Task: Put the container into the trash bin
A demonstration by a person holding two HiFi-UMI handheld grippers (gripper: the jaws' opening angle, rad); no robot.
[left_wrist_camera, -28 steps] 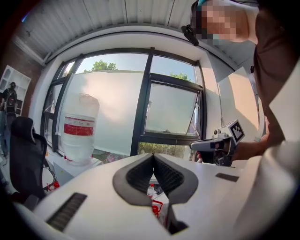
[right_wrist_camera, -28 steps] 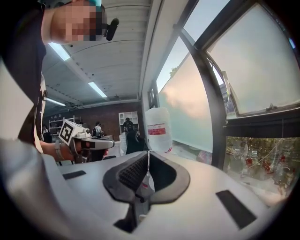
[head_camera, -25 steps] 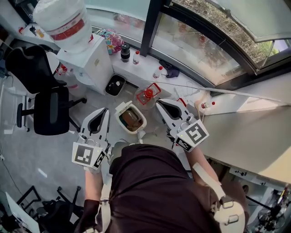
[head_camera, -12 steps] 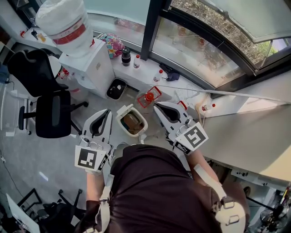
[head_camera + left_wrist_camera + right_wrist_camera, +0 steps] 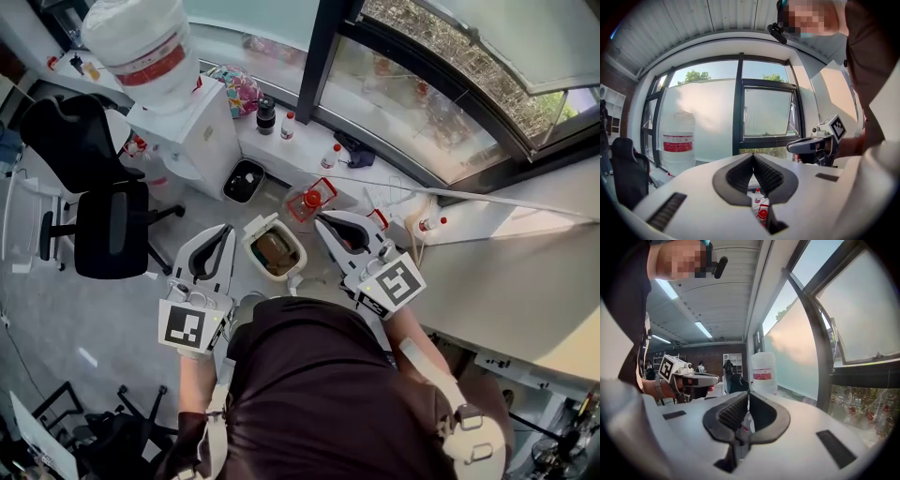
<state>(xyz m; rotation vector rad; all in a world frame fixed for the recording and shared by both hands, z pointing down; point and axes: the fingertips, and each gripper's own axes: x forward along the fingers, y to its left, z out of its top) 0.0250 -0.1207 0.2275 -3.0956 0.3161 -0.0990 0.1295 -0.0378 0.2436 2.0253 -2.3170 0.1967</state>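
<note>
The person stands over the floor by the window with both arms bent at the elbow, forearms held out in front at about waist height, one tool in each hand. The left gripper (image 5: 219,234) points forward and a little inward, with its marker cube near the hand. Its jaws are closed tip to tip and nothing is between the pads. The right gripper (image 5: 322,220) angles inward from the other side and sits slightly further forward. Its jaws are also pressed together and hold nothing.

Between the two tools, on the floor, is the white trash bin (image 5: 249,255). Its lid is tipped back and something brown lies inside. The container (image 5: 312,199), clear with a red lid, stands on the floor just beyond the bin, near the right gripper's tip but apart from it. Neither tool touches it.

Further left there is a small dark bin (image 5: 244,180) against a white water dispenser carrying a big water jug (image 5: 141,47). A black office chair (image 5: 103,220) stands well off to the left. Small bottles (image 5: 288,125) line the window ledge.
</note>
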